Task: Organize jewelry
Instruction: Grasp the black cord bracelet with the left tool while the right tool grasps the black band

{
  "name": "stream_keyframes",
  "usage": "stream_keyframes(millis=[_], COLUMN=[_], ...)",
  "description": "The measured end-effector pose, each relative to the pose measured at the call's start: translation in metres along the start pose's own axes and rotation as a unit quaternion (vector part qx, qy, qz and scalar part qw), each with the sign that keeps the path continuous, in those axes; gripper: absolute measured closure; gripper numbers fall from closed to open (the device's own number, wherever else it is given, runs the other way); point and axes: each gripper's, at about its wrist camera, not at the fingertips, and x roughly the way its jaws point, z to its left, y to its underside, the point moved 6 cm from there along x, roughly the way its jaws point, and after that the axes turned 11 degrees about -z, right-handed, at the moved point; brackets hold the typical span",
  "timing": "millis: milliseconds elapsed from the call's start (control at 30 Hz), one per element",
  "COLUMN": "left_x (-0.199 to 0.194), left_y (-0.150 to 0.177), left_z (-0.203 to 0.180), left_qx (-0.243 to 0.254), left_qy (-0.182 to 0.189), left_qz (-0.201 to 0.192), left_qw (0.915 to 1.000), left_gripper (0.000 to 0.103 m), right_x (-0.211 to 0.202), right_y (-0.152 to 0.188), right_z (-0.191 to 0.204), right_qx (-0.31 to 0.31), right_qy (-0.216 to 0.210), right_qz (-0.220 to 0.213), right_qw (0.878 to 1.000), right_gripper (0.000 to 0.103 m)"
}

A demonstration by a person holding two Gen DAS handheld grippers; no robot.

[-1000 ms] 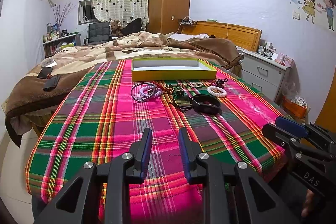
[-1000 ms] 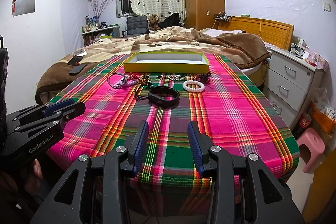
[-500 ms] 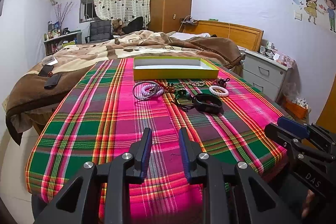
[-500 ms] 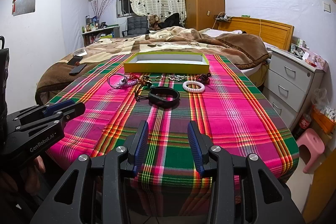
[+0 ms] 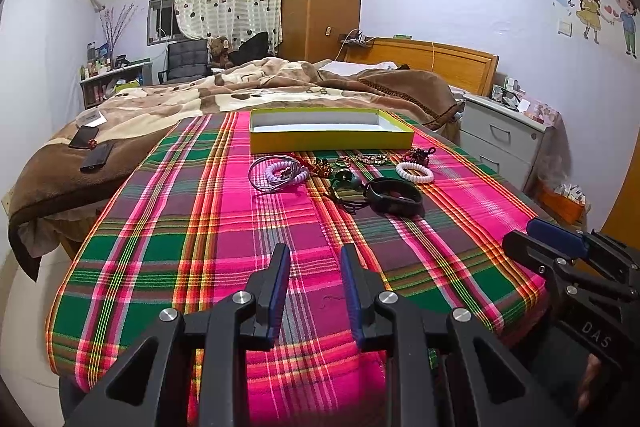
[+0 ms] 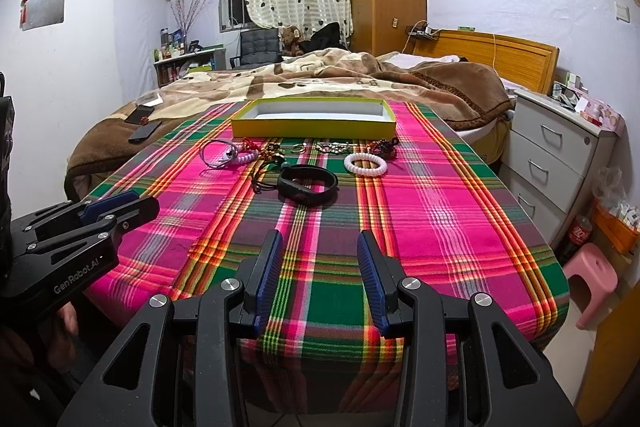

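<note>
Jewelry lies in a row on the plaid cloth [image 6: 440,195], just in front of the yellow box [image 6: 314,126] w/ white inside: black band [image 6: 307,183], white coil bracelet [image 6: 365,163], purple coil tie [image 5: 286,173] & small tangled pieces. Left gripper [image 5: 314,285] and right gripper [image 6: 319,273] both hover over the near table edge, jaws spread apart, holding nothing, well apart from the jewelry.
</note>
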Motion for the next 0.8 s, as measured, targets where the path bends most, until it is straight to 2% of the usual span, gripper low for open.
stream_keyframes(millis=[533,800], left_x=[0.051,0.09], left_y=[-0.022,-0.031], left_z=[0.004,0.004], left_qx=[0.009,0.011], left_qy=[0.011,0.026], left_qz=[0.027,0.055], left_qw=[0.9995,0.9981], left_gripper=[0.078,0.078], right_x=[0.053,0.094], right_y=[-0.024,-0.025], right_z=[-0.017,-0.028], right_qx=[0.006,0.021], right_qy=[-0.012,-0.017], right_qz=[0.025,0.063], right_qw=[1.0,0.998], right_gripper=[0.064,0.064])
